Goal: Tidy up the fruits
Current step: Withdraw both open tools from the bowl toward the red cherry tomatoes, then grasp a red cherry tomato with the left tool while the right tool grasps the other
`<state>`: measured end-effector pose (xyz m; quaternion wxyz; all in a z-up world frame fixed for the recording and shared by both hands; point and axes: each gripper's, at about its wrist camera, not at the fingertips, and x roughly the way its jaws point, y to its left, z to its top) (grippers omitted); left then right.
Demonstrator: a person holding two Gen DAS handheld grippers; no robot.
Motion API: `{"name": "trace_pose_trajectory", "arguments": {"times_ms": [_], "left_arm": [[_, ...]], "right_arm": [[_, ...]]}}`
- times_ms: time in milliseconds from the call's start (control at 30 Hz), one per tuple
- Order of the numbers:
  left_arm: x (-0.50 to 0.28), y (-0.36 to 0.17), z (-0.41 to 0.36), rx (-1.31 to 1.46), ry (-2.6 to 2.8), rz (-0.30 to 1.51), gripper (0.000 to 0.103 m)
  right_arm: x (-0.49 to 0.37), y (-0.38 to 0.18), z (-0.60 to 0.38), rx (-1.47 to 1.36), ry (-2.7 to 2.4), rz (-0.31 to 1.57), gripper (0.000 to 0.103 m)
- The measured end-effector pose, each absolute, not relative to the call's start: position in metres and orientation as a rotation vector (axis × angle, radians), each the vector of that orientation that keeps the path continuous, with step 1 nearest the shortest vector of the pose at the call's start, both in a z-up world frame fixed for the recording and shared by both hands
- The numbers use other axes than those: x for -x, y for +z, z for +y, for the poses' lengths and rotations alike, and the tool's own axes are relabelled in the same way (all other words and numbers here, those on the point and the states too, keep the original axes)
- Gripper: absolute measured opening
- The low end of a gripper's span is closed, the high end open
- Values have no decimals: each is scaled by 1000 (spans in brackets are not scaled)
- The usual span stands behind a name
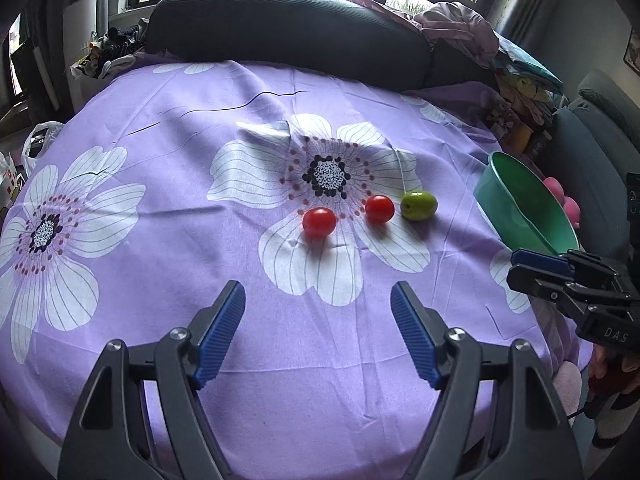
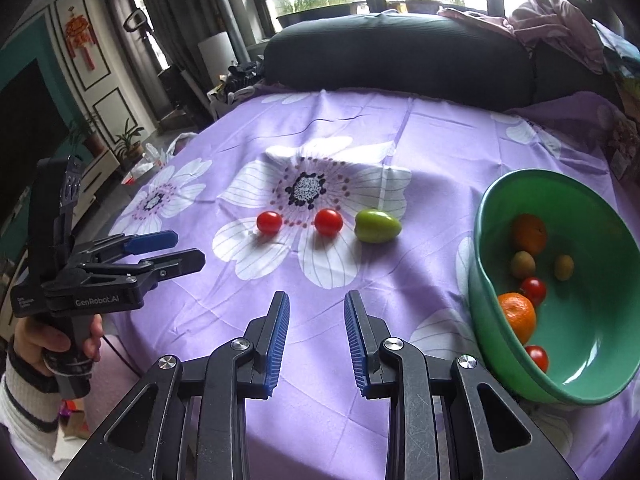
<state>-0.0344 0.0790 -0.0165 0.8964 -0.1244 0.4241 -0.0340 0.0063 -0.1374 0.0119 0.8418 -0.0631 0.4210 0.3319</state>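
Three loose fruits lie in a row mid-table on the smooth purple floral cloth (image 1: 200,92): two round glossy tomatoes (image 1: 319,222) (image 1: 379,209) and an oval green fruit (image 1: 418,205), its long axis along the row. The green plastic bowl (image 2: 486,240) at the table's right edge tilts, holding oranges and small fruits. Left gripper (image 1: 318,300) gapes empty; right gripper (image 2: 316,312) is closed down, empty.
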Motion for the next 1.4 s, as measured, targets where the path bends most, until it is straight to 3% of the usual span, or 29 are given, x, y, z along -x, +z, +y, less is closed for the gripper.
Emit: {"name": "trace_pose_trajectory", "arguments": {"times_ms": [400,500,867,1100,1267,1400], "left_arm": [[-6,-24,68,146,-163,931,75],[-18,-27,66,105,-176,946,75],[-46,-42,68,67,-232,1004,74],[-57,-47,70,62,-234,1008,64],[-64,-53,68,70,-248,1041,50],[-66,-56,67,62,-255,1061,47]], "right_arm": [[-35,-4,-108,167,720,952,29],[-48,-11,-96,181,724,971,41],[-97,-38,-62,200,695,1044,41],[-109,-42,-53,212,698,1032,41],[-113,-45,-45,246,701,1025,41],[-113,-48,-42,262,703,1030,40]]}}
